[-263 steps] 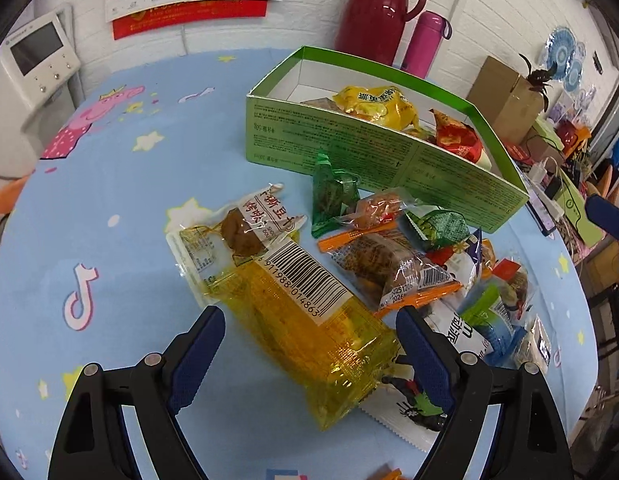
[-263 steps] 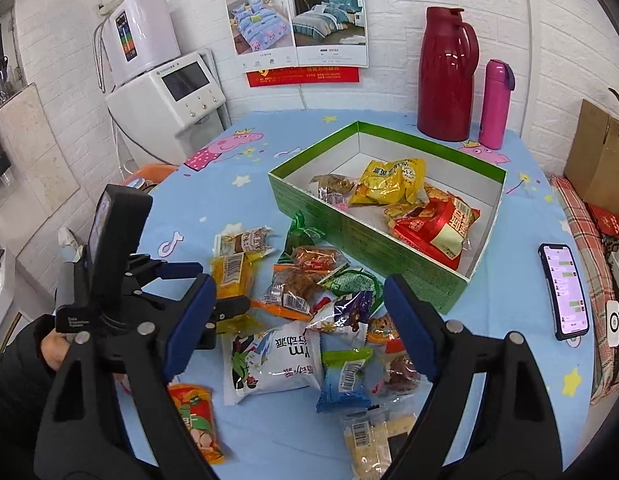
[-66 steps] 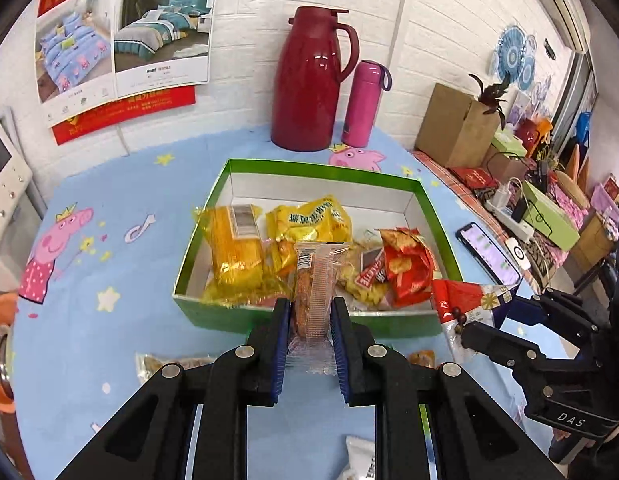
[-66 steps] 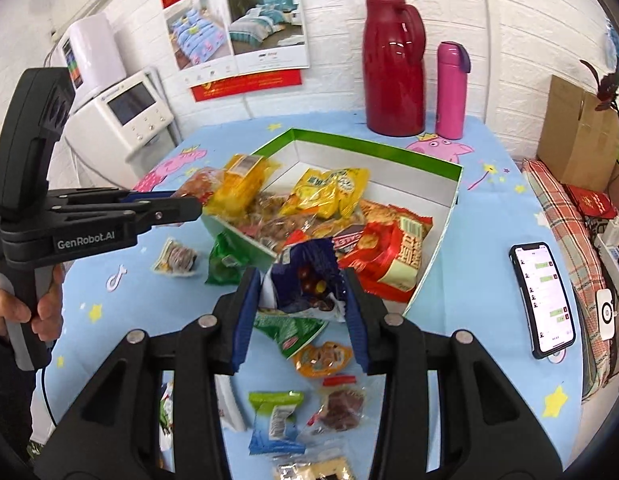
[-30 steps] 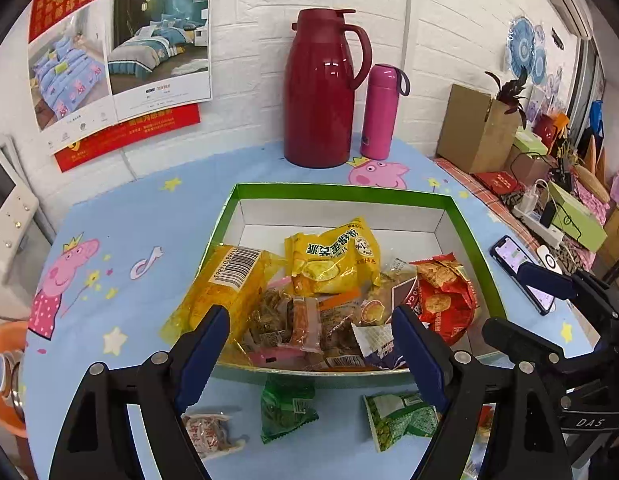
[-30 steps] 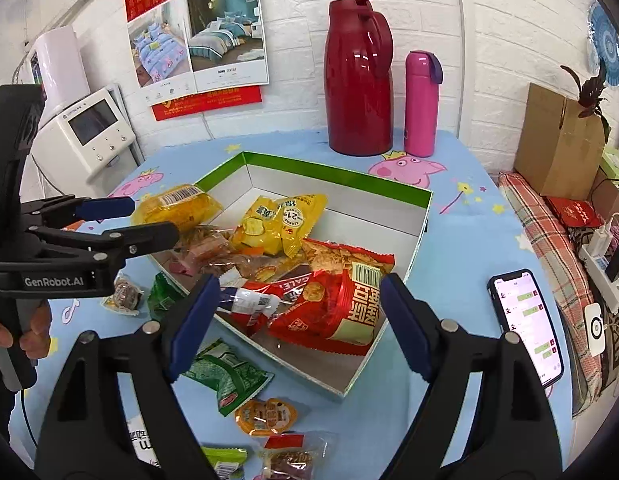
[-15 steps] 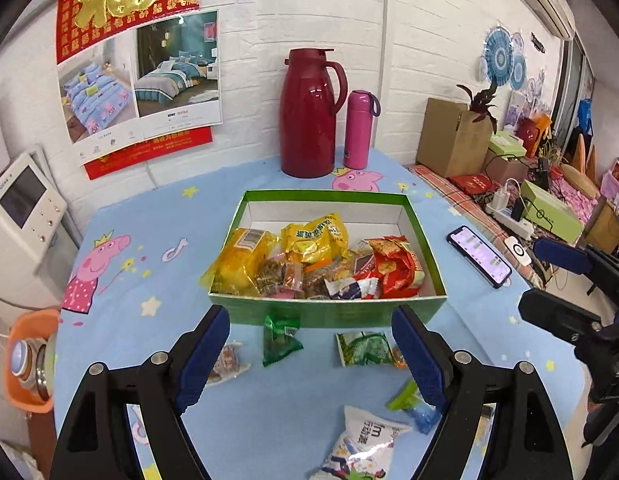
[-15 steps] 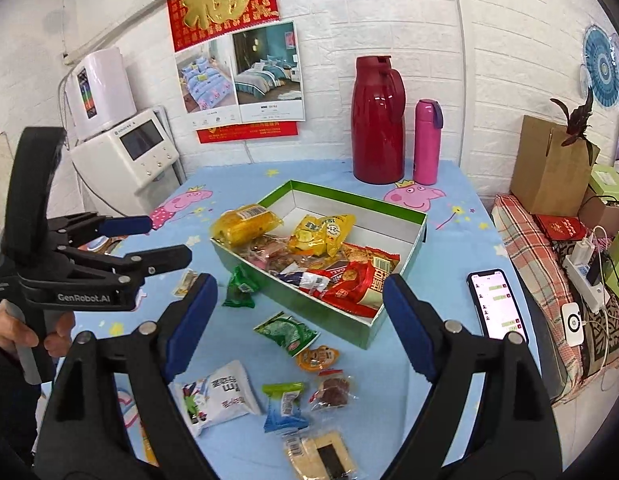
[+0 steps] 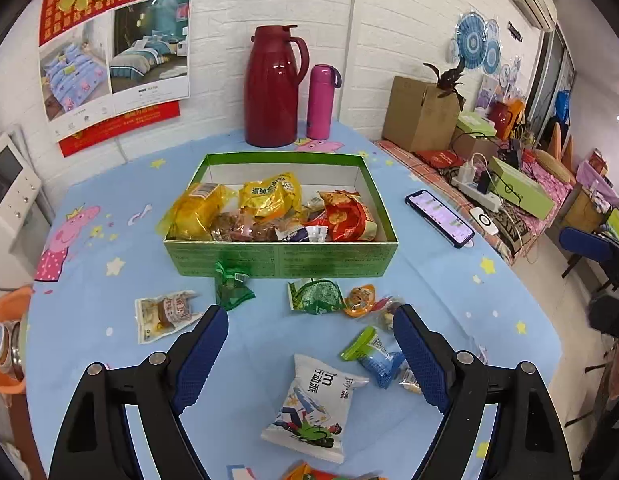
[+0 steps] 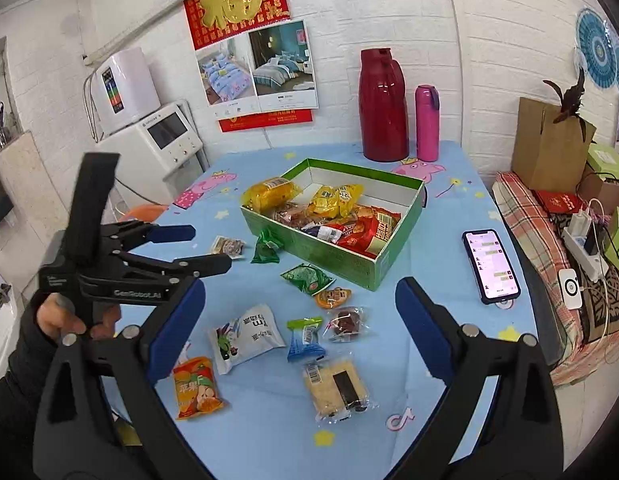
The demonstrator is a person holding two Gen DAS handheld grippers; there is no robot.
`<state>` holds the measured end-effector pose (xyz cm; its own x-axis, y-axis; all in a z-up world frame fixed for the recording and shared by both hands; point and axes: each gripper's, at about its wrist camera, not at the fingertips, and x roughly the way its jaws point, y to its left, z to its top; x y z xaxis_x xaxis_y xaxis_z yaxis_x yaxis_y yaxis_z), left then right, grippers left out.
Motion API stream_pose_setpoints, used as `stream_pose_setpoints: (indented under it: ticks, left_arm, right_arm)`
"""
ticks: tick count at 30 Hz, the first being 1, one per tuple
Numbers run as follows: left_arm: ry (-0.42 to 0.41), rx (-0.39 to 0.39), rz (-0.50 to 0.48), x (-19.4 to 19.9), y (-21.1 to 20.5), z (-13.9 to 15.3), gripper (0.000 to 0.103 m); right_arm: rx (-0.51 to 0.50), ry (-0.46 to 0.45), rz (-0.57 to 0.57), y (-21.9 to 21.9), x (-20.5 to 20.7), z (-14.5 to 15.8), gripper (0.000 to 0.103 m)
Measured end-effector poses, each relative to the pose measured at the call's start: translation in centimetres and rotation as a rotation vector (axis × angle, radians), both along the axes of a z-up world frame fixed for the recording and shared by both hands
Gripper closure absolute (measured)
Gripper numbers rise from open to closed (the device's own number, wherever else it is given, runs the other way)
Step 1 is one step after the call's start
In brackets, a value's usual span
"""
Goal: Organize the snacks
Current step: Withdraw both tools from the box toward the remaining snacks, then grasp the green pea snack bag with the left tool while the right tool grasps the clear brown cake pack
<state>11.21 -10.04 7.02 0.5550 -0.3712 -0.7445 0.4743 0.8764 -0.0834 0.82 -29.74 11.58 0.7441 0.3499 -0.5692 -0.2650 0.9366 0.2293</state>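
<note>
Our green box (image 9: 280, 258) is half full, many snacks (image 10: 245, 338) wait on the bench (image 9: 89, 280), and both tools (image 9: 309, 346) (image 10: 297, 314) gape wide, holding nothing.

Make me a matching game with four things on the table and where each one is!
Things:
1. phone
2. red jug
3. white snack bag
4. yellow snack bag

Places:
A. inside the green box
B. on the blue cloth, in front of the box, near the tools
C. at the back by the wall, beside the pink bottle
D. on the cloth, to the right of the box

Pairs: 1-D, 2-C, 3-B, 4-A
</note>
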Motion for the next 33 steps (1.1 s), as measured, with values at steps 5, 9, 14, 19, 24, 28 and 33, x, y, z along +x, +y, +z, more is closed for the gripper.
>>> stream_pose_setpoints:
  ticks: [5,9,14,19,24,28,33]
  left_arm:
    - [-0.02,-0.092,0.002,0.1,1.1,2.1,0.016]
    - [-0.02,-0.128,0.005,0.6,1.1,1.8,0.012]
    - [0.069,-0.031,0.004,2.7,-0.9,-3.5,0.012]
    - [0.112,0.032,-0.012,4.5,-2.6,-7.5,0.013]
    - [0.129,0.048,-0.03,6.6,-3.8,-9.3,0.021]
    - [0.17,0.054,-0.036,8.4,-4.7,-10.7,0.037]
    - [0.218,0.049,-0.053,9.6,-5.4,-12.2,0.046]
  right_arm:
    - [-0.014,-0.122,-0.067,-2.7,-2.8,4.0,0.007]
    - [-0.015,-0.098,-0.046,-2.5,-1.3,2.2,0.007]
    - [-0.072,0.09,-0.011,-0.1,3.4,-6.0,0.008]
    - [-0.116,0.21,0.009,1.1,6.4,-11.8,0.016]
    - [-0.157,0.245,0.012,1.5,8.1,-14.1,0.021]
    - [-0.162,0.253,0.023,1.7,9.0,-14.8,0.023]
    - [-0.164,0.271,0.029,1.5,9.6,-15.5,0.029]
